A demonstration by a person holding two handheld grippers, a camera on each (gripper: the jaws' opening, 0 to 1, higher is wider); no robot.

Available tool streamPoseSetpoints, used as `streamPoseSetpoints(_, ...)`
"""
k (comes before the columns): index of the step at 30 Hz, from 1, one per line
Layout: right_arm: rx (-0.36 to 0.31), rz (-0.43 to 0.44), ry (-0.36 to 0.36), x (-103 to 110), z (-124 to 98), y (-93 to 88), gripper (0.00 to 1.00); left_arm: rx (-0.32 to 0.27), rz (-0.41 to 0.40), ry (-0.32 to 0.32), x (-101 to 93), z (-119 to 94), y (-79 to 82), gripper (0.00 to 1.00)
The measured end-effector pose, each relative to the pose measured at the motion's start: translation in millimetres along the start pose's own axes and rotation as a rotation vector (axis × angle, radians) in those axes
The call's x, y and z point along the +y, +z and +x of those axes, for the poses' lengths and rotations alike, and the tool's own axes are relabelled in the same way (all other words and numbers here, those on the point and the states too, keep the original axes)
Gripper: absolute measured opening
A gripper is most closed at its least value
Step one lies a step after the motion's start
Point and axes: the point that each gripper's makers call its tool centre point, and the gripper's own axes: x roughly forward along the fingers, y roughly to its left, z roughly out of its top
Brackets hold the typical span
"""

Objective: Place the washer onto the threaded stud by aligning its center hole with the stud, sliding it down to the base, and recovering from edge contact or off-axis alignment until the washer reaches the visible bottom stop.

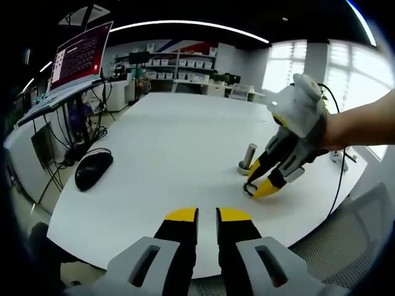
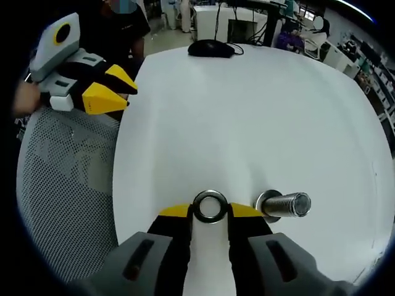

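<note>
Bare white table [image 1: 166, 142] lies open; only the stud [image 2: 285, 205] and mouse [image 1: 93, 169] obstruct.

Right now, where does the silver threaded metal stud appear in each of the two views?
Left gripper view: the silver threaded metal stud stands right of centre on the white table, beside the right gripper.
Right gripper view: it is at lower right, beside the held steel washer.
Shared landmark: the black computer mouse.

I can make out no readable text from here. The monitor [image 1: 80, 54] at the far left of the left gripper view shows a dark red screen with pale lines of writing, but they are too small and blurred for me to read.
</note>
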Motion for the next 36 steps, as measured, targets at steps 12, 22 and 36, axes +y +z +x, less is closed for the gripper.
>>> streamPoseSetpoints(12,-0.028,0.007,-0.021,-15.6,-30.5,7.6,0.23,-0.002,0.002,-0.003,-0.3,0.1,0.6,0.09)
streamPoseSetpoints(22,-0.046,-0.005,-0.036,-22.8,-56.7,16.4,0.23,-0.004,0.001,-0.004,-0.6,0.1,0.7,0.09)
streamPoseSetpoints(36,-0.017,-0.078,-0.14,-49.9,-64.1,25.0,0.23,-0.016,-0.005,0.002,0.5,-0.6,2.3,0.09)
